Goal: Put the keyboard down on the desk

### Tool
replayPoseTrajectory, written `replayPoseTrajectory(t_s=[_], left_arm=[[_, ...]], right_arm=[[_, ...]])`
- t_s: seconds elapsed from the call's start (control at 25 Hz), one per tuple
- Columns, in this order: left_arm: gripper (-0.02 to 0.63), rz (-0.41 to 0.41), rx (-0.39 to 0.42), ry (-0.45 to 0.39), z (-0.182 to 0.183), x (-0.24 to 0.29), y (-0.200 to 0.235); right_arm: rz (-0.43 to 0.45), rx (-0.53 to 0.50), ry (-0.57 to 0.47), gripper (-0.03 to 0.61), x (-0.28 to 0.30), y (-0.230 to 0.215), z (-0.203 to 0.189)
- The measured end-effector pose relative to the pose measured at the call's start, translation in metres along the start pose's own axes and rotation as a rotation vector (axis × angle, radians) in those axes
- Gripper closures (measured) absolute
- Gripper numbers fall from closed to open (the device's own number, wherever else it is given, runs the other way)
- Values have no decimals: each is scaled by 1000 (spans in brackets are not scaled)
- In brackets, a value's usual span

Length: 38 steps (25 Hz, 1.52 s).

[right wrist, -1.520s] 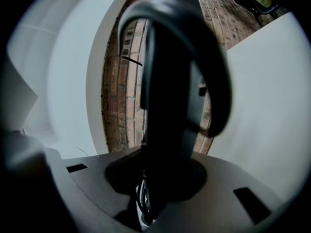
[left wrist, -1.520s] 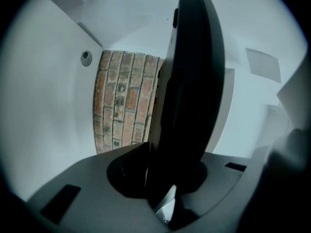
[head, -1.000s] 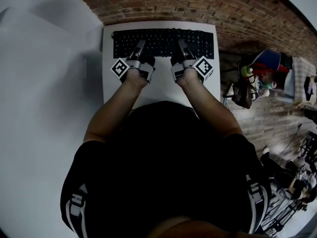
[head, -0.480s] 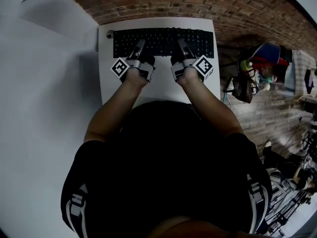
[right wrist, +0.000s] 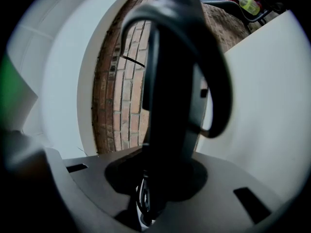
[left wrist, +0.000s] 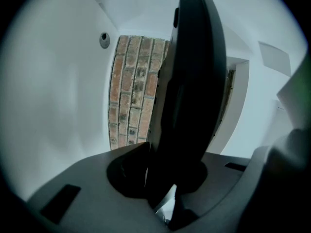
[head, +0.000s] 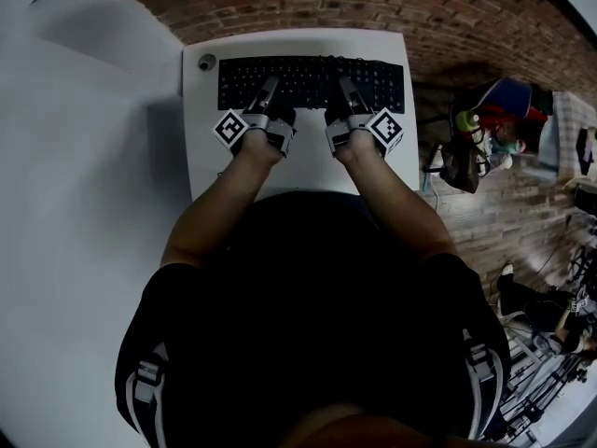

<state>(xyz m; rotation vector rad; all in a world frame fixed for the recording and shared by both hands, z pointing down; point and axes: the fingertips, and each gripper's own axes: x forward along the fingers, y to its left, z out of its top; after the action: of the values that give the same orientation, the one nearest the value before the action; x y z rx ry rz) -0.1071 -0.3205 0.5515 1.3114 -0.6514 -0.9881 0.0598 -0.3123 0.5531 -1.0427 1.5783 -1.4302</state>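
Left gripper [head: 268, 89] and right gripper [head: 343, 89] each clamp the near long edge of the keyboard [head: 308, 71], which is level at the far part of the white desk [head: 201, 157]. It seems light, stiff plastic, a little slippery, so this two-point hold suits it. The desk's far edge and a small round fitting [head: 206, 62] are near; toward the person is more room.

Red brickwork [head: 373, 7], white partition [head: 75, 203] at left

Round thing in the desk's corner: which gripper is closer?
Left. The left gripper holds the keyboard nearer the round thing; the right gripper holds its far half.
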Motion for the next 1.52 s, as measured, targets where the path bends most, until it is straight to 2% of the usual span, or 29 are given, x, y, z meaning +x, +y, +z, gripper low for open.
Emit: replayPoseTrajectory(t_s=[0.28, 0.48, 0.96, 1.52], left_arm=[[526, 28, 1, 1, 4, -3, 35], [526, 54, 0, -4, 12, -8, 68], [526, 94, 3, -14, 21, -6, 147], [526, 114, -5, -31, 29, -10, 194]], right_arm=[[-34, 32, -2, 462, -3, -45, -1], [-37, 6, 1, 462, 0, -72, -3], [-91, 22, 3, 462, 1, -157, 1], [-117, 35, 22, 462, 4, -204, 0]])
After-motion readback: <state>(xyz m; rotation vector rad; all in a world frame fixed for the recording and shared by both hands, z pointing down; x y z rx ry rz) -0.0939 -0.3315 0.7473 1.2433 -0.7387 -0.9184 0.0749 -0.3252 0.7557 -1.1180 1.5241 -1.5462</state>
